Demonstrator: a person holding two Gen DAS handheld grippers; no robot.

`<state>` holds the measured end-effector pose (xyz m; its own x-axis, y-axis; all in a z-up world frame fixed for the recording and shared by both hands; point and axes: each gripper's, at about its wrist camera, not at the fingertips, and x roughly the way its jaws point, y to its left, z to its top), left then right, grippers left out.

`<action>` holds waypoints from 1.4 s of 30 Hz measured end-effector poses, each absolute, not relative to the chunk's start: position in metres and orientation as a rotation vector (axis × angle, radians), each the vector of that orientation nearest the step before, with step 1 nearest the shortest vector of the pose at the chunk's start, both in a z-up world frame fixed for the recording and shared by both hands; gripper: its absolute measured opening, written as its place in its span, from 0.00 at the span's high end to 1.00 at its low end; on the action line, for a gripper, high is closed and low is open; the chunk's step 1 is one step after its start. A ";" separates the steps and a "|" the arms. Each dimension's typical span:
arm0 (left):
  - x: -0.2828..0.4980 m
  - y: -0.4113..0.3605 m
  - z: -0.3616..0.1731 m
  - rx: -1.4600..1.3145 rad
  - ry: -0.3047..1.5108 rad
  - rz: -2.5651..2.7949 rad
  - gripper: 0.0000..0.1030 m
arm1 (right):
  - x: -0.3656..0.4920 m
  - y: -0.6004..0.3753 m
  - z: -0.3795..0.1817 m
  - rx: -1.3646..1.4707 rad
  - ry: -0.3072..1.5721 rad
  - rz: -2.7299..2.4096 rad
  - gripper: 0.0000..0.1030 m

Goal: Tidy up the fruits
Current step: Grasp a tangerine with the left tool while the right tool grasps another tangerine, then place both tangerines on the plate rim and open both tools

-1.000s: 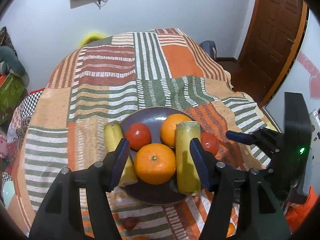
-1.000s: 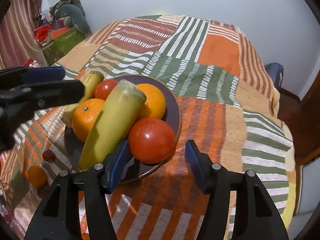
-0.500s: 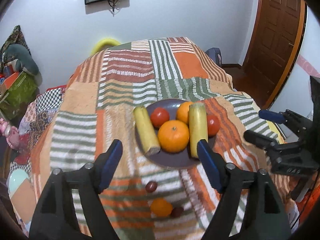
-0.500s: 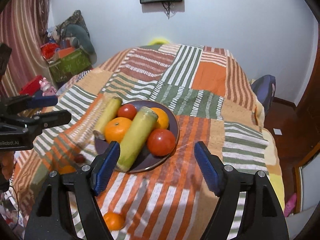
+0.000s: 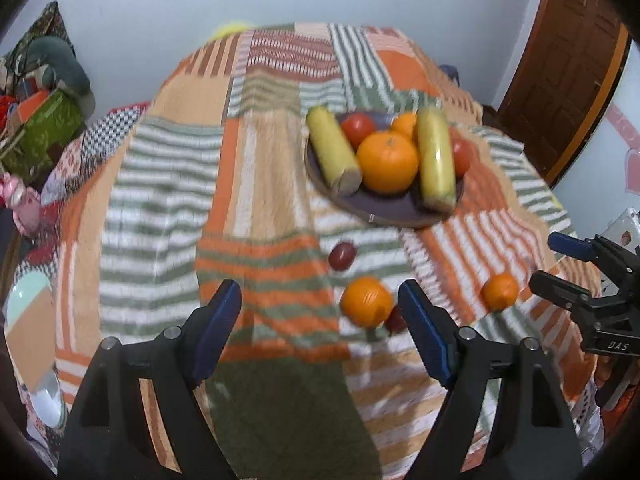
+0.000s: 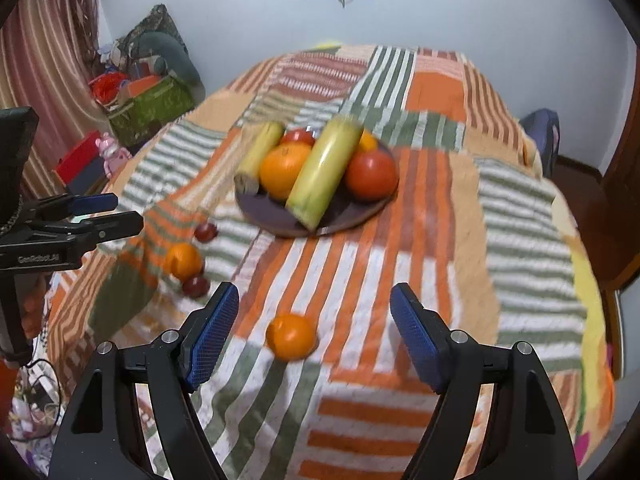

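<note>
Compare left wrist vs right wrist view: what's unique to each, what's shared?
Left wrist only: brown door, right hand-held gripper at its edge. Right wrist only: striped curtain, left hand-held gripper at its edge. Both: plate of fruit on the patchwork cloth, loose oranges and small dark red fruits nearer the cameras, both grippers open and empty.

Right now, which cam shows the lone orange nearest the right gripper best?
Right wrist: the lone orange lies unobstructed on the blanket, between the open right gripper fingers. Left wrist shows the same orange smaller, blurred, off toward the right edge.
</note>
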<state>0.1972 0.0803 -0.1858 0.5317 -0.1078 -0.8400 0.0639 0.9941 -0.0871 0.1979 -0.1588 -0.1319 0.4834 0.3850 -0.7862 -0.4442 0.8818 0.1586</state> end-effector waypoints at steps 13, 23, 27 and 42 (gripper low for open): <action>0.205 0.065 -0.221 -0.079 1.063 -0.173 0.42 | 0.191 -0.150 -0.164 -0.046 1.045 0.569 0.53; 0.215 0.054 -0.225 -0.092 1.063 -0.230 0.65 | 0.194 -0.146 -0.163 -0.052 1.035 0.593 0.69; 0.216 0.054 -0.221 -0.095 1.058 -0.234 0.65 | 0.197 -0.146 -0.156 -0.046 1.008 0.589 0.69; 0.228 0.051 -0.182 -0.118 0.958 -0.248 0.65 | 0.224 -0.147 -0.135 -0.052 0.919 0.545 0.69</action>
<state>0.2280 0.0509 -0.1818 0.5498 -0.2606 -0.7936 0.1566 0.9654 -0.2085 0.2240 -0.1471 -0.1353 0.4820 0.4249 -0.7662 -0.4686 0.8640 0.1844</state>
